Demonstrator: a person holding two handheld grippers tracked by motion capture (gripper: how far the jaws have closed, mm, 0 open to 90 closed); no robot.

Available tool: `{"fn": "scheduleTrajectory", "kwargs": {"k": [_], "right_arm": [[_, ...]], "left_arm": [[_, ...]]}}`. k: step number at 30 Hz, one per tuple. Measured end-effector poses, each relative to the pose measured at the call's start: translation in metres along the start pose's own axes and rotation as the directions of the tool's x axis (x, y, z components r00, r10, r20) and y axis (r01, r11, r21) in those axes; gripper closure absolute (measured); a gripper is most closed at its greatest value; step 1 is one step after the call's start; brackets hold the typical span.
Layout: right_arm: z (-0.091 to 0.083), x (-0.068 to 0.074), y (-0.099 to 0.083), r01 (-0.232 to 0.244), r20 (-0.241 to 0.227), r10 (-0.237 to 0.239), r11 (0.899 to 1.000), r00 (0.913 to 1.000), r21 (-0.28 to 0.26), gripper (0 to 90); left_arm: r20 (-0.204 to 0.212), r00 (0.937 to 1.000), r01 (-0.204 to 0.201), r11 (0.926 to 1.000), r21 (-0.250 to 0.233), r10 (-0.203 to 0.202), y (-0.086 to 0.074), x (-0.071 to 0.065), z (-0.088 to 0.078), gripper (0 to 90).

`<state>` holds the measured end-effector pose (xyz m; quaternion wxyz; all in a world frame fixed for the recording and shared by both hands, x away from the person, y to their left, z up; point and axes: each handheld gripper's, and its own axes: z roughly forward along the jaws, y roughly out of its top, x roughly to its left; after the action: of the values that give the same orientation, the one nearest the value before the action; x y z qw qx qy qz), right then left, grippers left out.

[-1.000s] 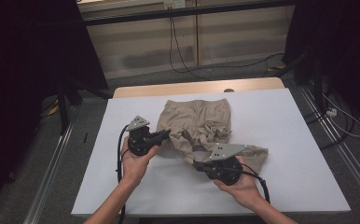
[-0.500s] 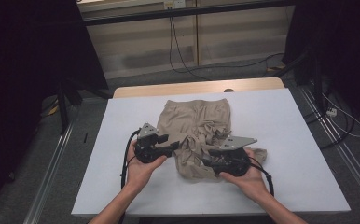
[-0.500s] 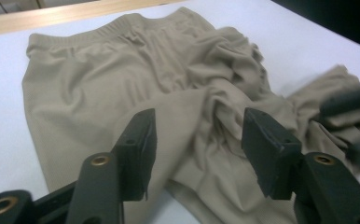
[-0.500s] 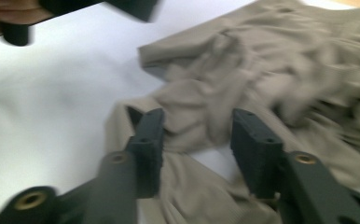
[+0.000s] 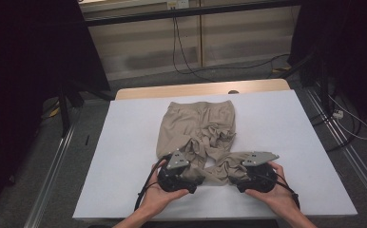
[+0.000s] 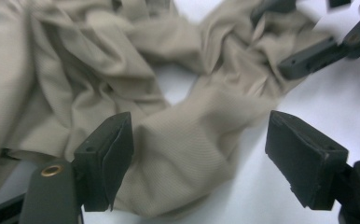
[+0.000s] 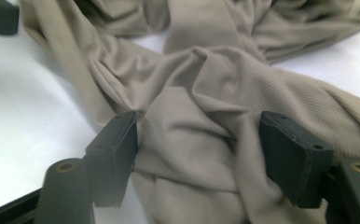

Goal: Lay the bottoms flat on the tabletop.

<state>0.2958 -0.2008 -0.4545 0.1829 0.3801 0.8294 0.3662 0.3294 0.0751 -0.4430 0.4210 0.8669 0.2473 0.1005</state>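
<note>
1. In the high view we see the beige shorts (image 5: 198, 135) at the centre of the white table (image 5: 124, 142), waistband toward the top of the frame and the legs crumpled toward the bottom.
2. Our left gripper (image 5: 201, 176) sits at lower centre, our right gripper (image 5: 234, 179) just to its right, both at the bunched leg fabric.
3. In the left gripper view its jaws stand wide, having just been opening; a fold of shorts (image 6: 187, 140) lies between them, unpressed.
4. In the right gripper view the jaws likewise have just been opening, with cloth (image 7: 197, 140) between them, ungripped.
5. We can read no brand, label or writing anywhere.
</note>
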Motion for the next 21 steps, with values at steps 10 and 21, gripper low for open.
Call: {"fn": "scheduleTrajectory", "kwargs": {"k": [10,21], "right_arm": [[-0.009,-0.019,-0.002,-0.022,0.003,0.022,1.0,0.9997,-0.016,74.7],[-0.022,-0.038,0.0,-0.031,0.001,0.031,0.997,0.9995,-0.066,84.1]], "left_arm": [[0.023,0.9954,0.092,0.9955,0.023,-0.093,-0.004,0.019,-0.004,84.1],[0.092,0.9913,0.097,0.9949,-0.027,-0.094,-0.023,-0.001,-0.058,84.9]]}}
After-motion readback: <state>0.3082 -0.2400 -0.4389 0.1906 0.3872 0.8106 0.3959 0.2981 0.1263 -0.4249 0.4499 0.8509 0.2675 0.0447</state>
